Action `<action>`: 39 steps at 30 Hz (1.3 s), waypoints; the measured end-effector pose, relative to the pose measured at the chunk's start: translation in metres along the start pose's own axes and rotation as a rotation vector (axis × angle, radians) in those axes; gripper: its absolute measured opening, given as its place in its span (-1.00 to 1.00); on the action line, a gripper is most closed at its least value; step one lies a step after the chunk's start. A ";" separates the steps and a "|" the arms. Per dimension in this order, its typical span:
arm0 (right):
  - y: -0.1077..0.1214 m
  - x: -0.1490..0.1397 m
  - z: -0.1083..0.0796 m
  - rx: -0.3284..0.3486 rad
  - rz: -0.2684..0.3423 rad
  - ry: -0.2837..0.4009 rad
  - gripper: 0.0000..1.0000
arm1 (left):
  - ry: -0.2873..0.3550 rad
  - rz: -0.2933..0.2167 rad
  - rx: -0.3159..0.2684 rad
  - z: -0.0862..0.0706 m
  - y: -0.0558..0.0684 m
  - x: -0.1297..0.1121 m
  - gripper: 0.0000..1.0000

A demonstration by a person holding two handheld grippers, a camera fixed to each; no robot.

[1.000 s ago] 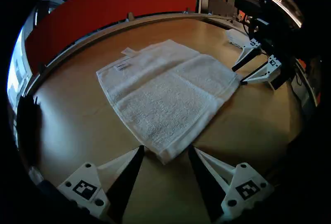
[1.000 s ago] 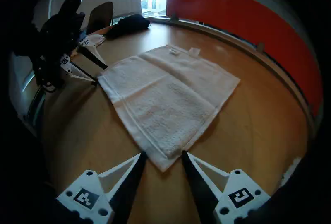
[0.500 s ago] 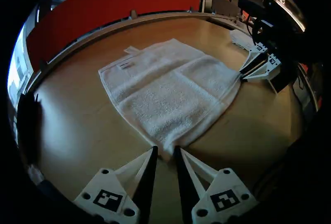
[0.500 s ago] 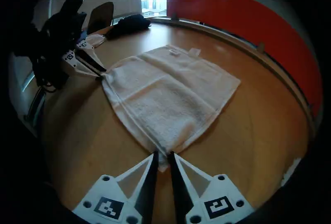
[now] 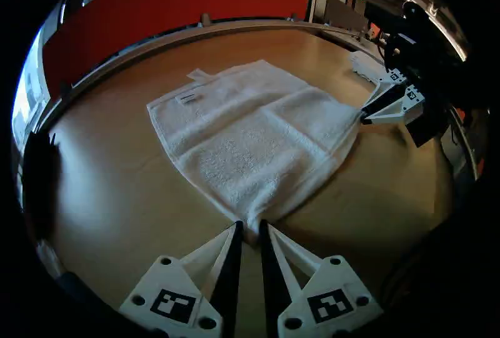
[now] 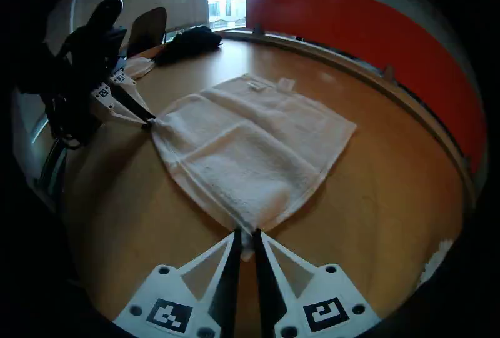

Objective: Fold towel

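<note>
A white towel (image 5: 250, 132) lies folded on the wooden table (image 5: 112, 175), with small labels at its far edge. My left gripper (image 5: 250, 233) is shut on the towel's near corner. Farther right in the left gripper view, my right gripper (image 5: 362, 114) pinches the neighbouring corner. In the right gripper view the same towel (image 6: 250, 144) spreads ahead, its near corner clamped in my right gripper (image 6: 245, 241). There my left gripper (image 6: 150, 122) shows at the left, closed on the other corner. Both pinched corners are drawn up slightly and wrinkled.
A red panel (image 5: 162, 7) runs along the table's far edge. A dark bag (image 6: 187, 41) and a chair (image 6: 150, 25) stand near the window. Another white cloth (image 5: 365, 63) lies behind my right gripper. Bare tabletop surrounds the towel.
Both grippers went from open around the towel's corners to shut on them. The corners have since gathered and lifted a little off the table.
</note>
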State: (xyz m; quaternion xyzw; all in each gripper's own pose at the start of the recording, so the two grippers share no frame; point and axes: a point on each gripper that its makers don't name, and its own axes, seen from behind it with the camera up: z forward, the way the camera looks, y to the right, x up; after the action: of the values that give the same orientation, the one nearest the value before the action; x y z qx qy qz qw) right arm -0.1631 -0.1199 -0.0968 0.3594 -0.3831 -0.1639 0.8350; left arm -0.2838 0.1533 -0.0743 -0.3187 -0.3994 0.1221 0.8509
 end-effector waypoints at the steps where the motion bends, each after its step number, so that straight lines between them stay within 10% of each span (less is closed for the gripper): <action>1: 0.001 0.002 -0.001 -0.001 0.002 0.004 -0.71 | 0.002 -0.004 -0.001 -0.001 0.000 0.001 -0.62; 39: -0.005 0.090 -0.087 -0.021 -0.030 0.147 -0.71 | 0.064 -0.086 0.001 -0.089 0.011 0.067 -0.62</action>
State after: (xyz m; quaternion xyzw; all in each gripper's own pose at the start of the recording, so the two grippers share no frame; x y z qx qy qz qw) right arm -0.0383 -0.1314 -0.0919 0.3671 -0.3136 -0.1535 0.8622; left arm -0.1725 0.1534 -0.0835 -0.3047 -0.3851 0.0753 0.8678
